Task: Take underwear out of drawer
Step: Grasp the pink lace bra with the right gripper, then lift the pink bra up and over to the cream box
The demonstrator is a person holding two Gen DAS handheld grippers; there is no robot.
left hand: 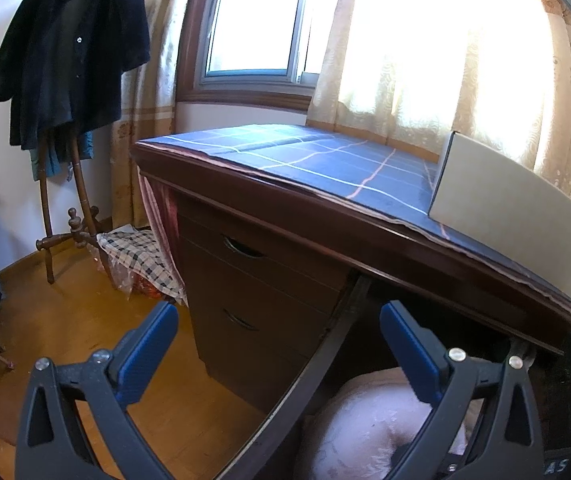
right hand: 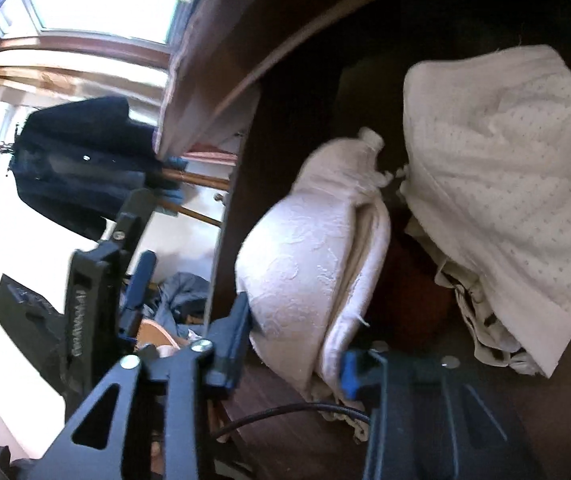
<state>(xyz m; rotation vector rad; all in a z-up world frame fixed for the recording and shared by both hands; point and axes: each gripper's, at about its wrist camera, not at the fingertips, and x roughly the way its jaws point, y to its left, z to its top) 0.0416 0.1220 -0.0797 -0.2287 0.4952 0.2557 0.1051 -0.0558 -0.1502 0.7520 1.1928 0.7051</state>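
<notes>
While the right gripper (right hand: 297,344) sits lowest in its own view, its two fingers bracket the near end of a pale pink padded piece of underwear (right hand: 305,264), one pad at about eight o'clock of the cloth and the blue pad at about five o'clock. Both pads meet the fabric, so the jaws look clamped on that piece, though the bite is only on its near end. A dark cable (right hand: 285,412) curls across the wood just below the fingers.

That pink piece lies in the open drawer (right hand: 277,400), on its dark wooden floor. At two o'clock from it, farther in, sits a cream dotted garment (right hand: 505,184), heaped over crumpled cloth and just beside the pink one.

To do this step well, I would judge that the grip should be firm on the folded layers before lifting, then raised clear of the drawer's side wall and drawn away from the overhanging desk edge, so the cream pile is not dragged along.

From the left wrist, the left gripper (left hand: 281,352) hangs with its jaws wide apart and nothing between them, over the drawer's side. Beyond it, at twelve o'clock, the desk (left hand: 285,216) carries a blue checked cloth (left hand: 325,160), and a dark coat (left hand: 69,48) hangs at ten o'clock.
</notes>
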